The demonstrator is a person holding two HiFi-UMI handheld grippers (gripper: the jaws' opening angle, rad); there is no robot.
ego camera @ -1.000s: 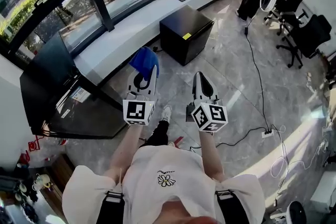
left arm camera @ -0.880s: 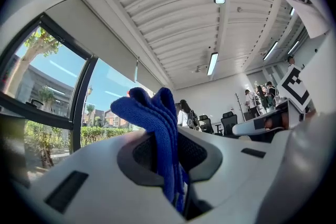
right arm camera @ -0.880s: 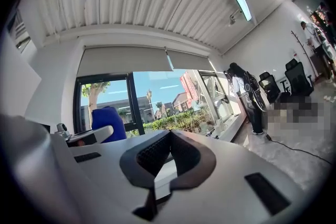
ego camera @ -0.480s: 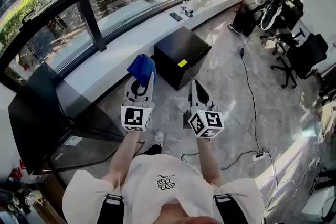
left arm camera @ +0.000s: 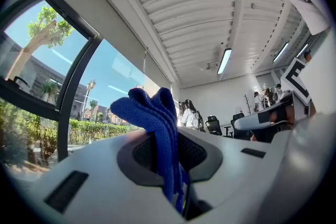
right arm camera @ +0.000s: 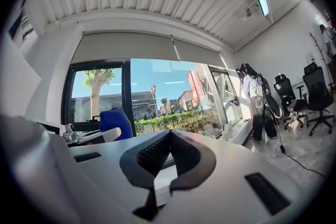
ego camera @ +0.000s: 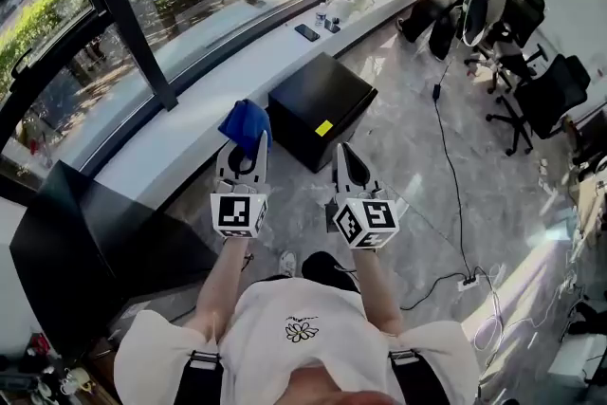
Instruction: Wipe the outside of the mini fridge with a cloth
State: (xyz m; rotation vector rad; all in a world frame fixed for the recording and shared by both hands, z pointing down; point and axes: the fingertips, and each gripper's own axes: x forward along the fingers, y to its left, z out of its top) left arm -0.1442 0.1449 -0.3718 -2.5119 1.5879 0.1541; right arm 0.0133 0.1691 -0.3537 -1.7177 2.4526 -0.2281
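Marble floor [ego camera: 417, 156], mini fridge [ego camera: 318, 101] beside window ledge [ego camera: 175, 130]

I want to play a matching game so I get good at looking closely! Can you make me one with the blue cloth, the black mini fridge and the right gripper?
Things:
1. blue cloth
2. mini fridge
3. right gripper

Places or states:
A. shut, with nothing between its jaws
B. pinched in the left gripper
C. standing on the floor beside the window ledge

Right pairs: 1-B, 2-C, 3-A.
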